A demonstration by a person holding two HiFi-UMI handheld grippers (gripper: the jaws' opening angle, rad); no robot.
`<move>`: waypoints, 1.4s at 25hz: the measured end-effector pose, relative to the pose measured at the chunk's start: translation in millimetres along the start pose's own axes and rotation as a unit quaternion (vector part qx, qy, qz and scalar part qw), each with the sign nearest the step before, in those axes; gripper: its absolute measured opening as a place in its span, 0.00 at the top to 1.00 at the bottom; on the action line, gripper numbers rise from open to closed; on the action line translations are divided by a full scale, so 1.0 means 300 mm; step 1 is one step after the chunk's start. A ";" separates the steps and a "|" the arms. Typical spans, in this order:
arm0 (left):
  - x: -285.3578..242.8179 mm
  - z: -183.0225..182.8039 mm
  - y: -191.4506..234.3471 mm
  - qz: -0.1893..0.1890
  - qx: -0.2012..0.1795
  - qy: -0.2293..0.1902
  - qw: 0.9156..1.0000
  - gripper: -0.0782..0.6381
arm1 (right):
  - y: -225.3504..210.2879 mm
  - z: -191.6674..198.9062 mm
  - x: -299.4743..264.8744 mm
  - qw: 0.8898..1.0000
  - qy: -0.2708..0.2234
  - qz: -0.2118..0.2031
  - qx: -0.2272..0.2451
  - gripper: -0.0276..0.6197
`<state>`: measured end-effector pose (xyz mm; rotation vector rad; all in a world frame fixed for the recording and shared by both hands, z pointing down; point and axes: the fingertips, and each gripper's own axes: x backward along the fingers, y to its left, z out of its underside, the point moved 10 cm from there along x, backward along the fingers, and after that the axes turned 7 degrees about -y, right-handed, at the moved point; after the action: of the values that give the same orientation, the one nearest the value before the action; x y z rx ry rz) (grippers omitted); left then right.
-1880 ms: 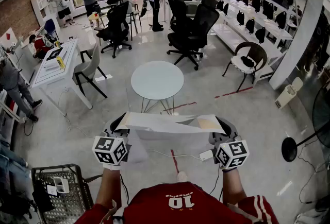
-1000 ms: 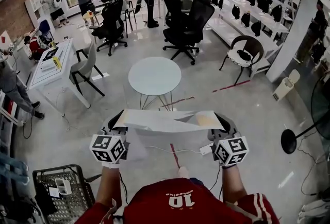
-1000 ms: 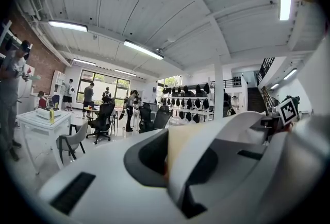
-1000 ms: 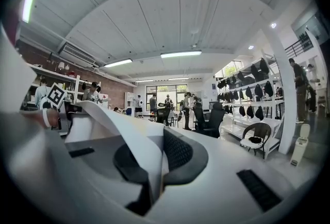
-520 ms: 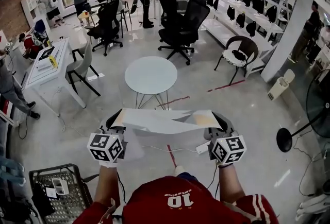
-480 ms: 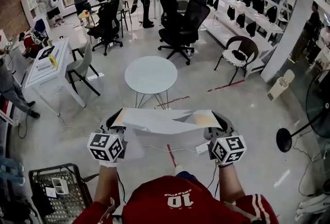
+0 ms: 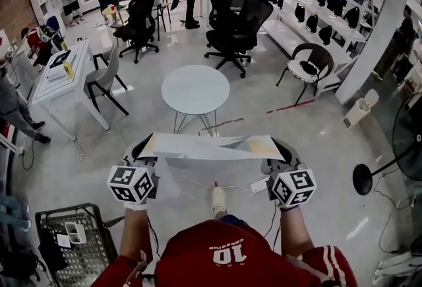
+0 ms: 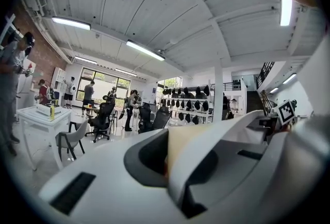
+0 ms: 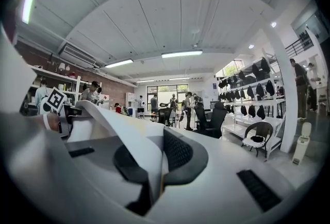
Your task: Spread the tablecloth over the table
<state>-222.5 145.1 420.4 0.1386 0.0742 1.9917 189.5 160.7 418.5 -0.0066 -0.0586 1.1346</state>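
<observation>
Both grippers are clamped down tight, and the tablecloth (image 7: 211,147) hangs stretched between them in mid-air. The left gripper (image 7: 142,147) pinches the cloth's left end and the right gripper (image 7: 280,147) pinches its right end. The left gripper view confirms it: the left gripper (image 8: 167,151) has its jaws closed on a beige fold of the tablecloth (image 8: 188,135). Same on the other side, where the right gripper (image 9: 154,166) bites onto the white tablecloth (image 9: 116,125).

The round table (image 7: 195,89) stands ahead of the cloth and well apart from it, its top bare. Nothing is spread yet; I'd call this the carry-in.

What could spoil it? The cloth looks creased and partly doubled over. If it's cast that way, it may land bunched near the table's near edge instead of covering the far edge. Each pinch holds only a thin edge, so a sharp flick could pull one end free and drop that side to the floor. A white cable (image 7: 191,181) lies on the floor just in front of the person, and a step forward could catch it. The table stands on thin legs, so a dragged cloth might shift it.

Count: one tablecloth, one round table, two grippers and one cable.
</observation>
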 end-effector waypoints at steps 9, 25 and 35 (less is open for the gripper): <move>-0.054 -0.006 0.047 -0.014 -0.008 0.013 1.000 0.88 | -0.040 0.034 -0.117 1.000 0.001 -0.016 -0.020 0.93; -0.415 -0.016 0.205 -0.061 -0.038 0.016 0.997 0.88 | -0.245 0.059 -0.571 0.998 -0.010 -0.045 -0.037 0.93; -0.775 -0.012 0.281 -0.074 -0.036 0.026 0.996 0.88 | -0.476 0.062 -0.881 0.996 -0.020 -0.062 -0.054 0.93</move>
<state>-204.6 -101.4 411.6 0.0326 0.0443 1.8476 206.7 -139.5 430.7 -0.0754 -0.1533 1.0064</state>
